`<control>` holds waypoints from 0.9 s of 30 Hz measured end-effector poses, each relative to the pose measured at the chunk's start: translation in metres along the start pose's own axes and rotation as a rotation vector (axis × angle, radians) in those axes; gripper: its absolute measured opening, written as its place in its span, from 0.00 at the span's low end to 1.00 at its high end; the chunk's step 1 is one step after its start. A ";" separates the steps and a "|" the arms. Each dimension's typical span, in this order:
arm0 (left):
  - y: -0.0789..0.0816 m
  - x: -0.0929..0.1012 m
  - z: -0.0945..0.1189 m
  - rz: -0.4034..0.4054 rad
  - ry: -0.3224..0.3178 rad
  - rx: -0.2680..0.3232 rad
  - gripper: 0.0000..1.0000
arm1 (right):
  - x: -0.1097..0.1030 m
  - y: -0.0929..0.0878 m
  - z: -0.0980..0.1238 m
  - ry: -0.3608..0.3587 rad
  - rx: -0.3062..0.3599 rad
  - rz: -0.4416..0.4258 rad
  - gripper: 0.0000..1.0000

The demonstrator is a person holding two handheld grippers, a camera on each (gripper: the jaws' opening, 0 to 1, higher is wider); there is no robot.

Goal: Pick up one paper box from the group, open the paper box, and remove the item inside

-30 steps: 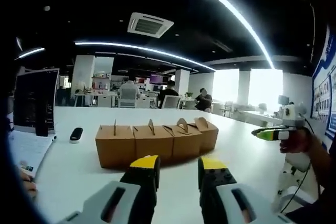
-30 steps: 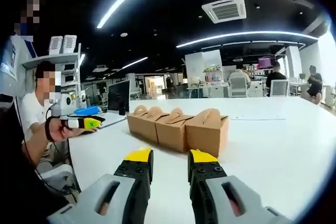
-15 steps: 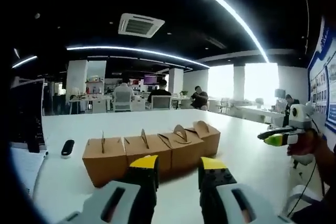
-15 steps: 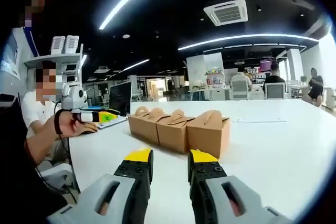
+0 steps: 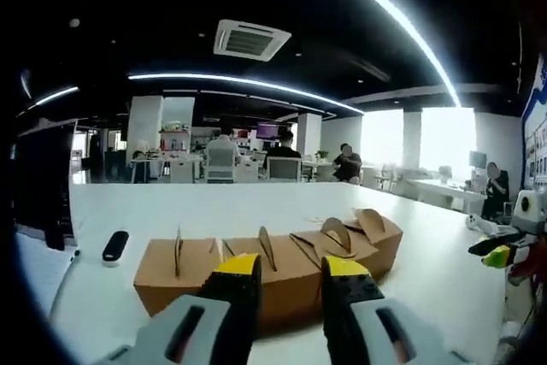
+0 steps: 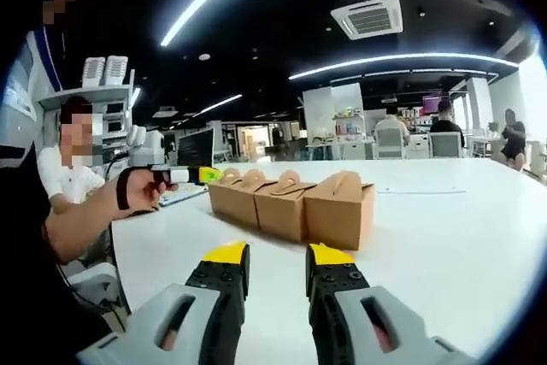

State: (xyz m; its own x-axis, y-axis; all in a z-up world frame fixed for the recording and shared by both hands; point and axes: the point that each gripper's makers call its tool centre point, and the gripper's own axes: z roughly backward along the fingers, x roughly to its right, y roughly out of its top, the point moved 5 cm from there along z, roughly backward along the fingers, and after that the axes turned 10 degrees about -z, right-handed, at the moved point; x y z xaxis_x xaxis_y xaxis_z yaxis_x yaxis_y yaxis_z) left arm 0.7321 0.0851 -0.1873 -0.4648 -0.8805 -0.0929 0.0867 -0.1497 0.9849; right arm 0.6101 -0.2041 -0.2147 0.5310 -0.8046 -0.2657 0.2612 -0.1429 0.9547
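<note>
So the row of four brown paper boxes with folded handle tops [image 5: 265,267] sits on the white surface [image 5: 427,271], and the left gripper [image 5: 289,273] has come in a lot closer than a second ago, its yellow-tipped jaws parted and empty right in front of the boxes. Seen from the right gripper's view, the left gripper now hangs just beside the far end of the row. The right gripper [image 6: 278,256] has barely budged, jaws apart, gripping nothing, boxes near. A small black remote-like thing [image 5: 114,245] lies off to the side.

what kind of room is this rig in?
Looks like an open-plan office: people seated at desks in the background, a ceiling air-conditioning cassette, a monitor, and a long white table holding the paper boxes.
</note>
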 end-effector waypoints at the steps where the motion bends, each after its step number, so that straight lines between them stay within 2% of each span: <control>1: 0.001 -0.001 -0.003 0.000 0.002 0.001 0.30 | 0.000 0.000 0.000 -0.001 0.000 -0.001 0.27; 6: 0.001 -0.011 -0.031 -0.014 0.031 -0.019 0.29 | -0.001 -0.002 -0.002 0.001 -0.003 0.005 0.27; 11: -0.004 -0.012 -0.047 -0.038 0.047 -0.051 0.29 | 0.001 -0.006 -0.003 0.000 -0.008 -0.008 0.27; 14: -0.007 -0.011 -0.053 -0.036 0.054 -0.072 0.29 | 0.003 -0.006 -0.003 -0.006 -0.011 -0.012 0.27; 18: -0.008 -0.011 -0.060 -0.012 0.081 -0.072 0.24 | 0.007 -0.005 -0.003 -0.016 -0.007 -0.013 0.27; 23: -0.010 -0.014 -0.063 0.019 0.116 -0.075 0.20 | 0.006 -0.008 -0.003 -0.010 -0.011 -0.028 0.27; 27: -0.018 -0.014 -0.064 0.035 0.137 -0.090 0.19 | 0.010 -0.010 -0.002 -0.019 -0.017 -0.031 0.28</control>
State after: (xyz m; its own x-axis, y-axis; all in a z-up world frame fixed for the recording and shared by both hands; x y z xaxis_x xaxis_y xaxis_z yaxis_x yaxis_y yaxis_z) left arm 0.7936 0.0713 -0.2127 -0.3366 -0.9379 -0.0840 0.1818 -0.1523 0.9715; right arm 0.6146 -0.2094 -0.2273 0.5070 -0.8109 -0.2922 0.2913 -0.1579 0.9435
